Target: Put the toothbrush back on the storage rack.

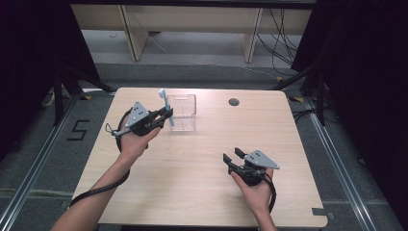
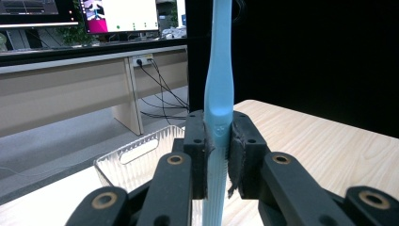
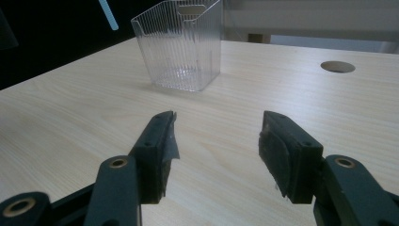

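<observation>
Gripping a light blue toothbrush (image 2: 218, 94) by its handle, the left gripper (image 1: 166, 114) has its jaws pressed flat on either side of the stem, which stands nearly upright between the pads (image 2: 196, 141) — the handle runs down past the jaws and the head end rises out of the top of the left gripper view. Which way the bristles face I cannot tell, since the head looks small and pale in the high view.

The step in hand looks like dropping the toothbrush into the clear ribbed bin (image 1: 183, 113). To do it well, I would keep the stem vertical, carry it over the bin's open rim, lower until the bottom end is inside the walls, and only then ease the jaws apart — letting go early risks the toothbrush tipping over the rim or knocking the light bin along the table (image 1: 202, 187).

At present the toothbrush sits just beside the bin's left wall, at about rim height, not yet over the opening.

The right gripper (image 1: 233, 157) rests well away from the bin, toward the person, with its jaws spread and nothing between them.
</observation>
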